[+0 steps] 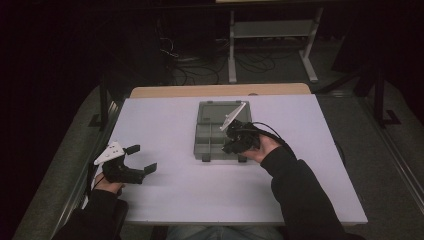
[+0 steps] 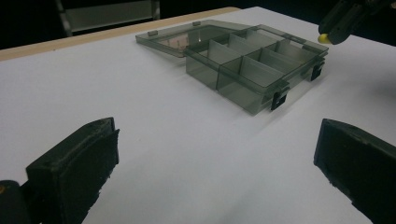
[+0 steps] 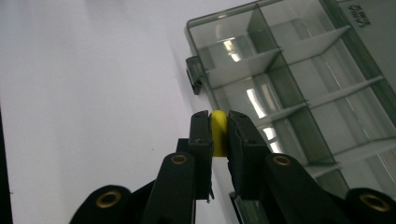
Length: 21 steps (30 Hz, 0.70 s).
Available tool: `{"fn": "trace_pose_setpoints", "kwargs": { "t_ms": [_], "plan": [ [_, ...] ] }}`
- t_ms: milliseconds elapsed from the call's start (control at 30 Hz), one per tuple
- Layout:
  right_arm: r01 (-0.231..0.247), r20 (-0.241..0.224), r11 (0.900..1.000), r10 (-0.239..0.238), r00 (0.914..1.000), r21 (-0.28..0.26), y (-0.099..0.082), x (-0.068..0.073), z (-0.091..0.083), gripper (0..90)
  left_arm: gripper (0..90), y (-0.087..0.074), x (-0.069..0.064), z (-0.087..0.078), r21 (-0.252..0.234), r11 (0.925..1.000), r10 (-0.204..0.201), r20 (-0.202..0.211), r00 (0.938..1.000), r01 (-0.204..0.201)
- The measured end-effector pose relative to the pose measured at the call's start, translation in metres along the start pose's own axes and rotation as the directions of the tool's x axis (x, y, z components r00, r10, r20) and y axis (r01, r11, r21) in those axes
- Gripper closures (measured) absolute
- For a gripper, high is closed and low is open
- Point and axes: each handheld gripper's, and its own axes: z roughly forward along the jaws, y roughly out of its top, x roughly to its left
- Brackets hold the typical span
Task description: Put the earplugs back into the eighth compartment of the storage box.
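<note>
Right gripper view shows our right tongs (image 3: 219, 133) clamped on a small yellow piece (image 3: 219, 132) at frame centre, above the open compartment box (image 3: 299, 88). We should centre over one cell before releasing. Our left tongs (image 1: 140, 157) wait open, lower left.

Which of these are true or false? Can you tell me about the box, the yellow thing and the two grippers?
1. The right gripper pinches a small yellow piece. True.
2. The box has its lid shut. False: the lid lies open, flat on the table.
3. The left gripper is open and holds nothing. True.
4. The left gripper is over the box. False: it is well off to the side of the box.
5. The box has dividers inside. True.
</note>
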Motion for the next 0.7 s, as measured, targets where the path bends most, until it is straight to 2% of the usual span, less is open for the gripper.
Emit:
{"fn": "trace_pose_setpoints", "kwargs": {
  "t_ms": [300,700],
  "plan": [
    [-0.048,0.031,0.9988,0.049,0.9983,-0.012,-0.010,-0.014,-0.010,79.1,0.0,0.000,0.000,0.000,0.000,1.0000,-0.001,0.001,1.0000,0.001],
    [-0.117,0.071,0.9925,0.120,0.9903,-0.035,-0.027,-0.033,-0.019,79.1,0.0,0.000,0.000,0.000,0.000,1.0000,-0.002,0.000,1.0000,0.002]
  ]
}}
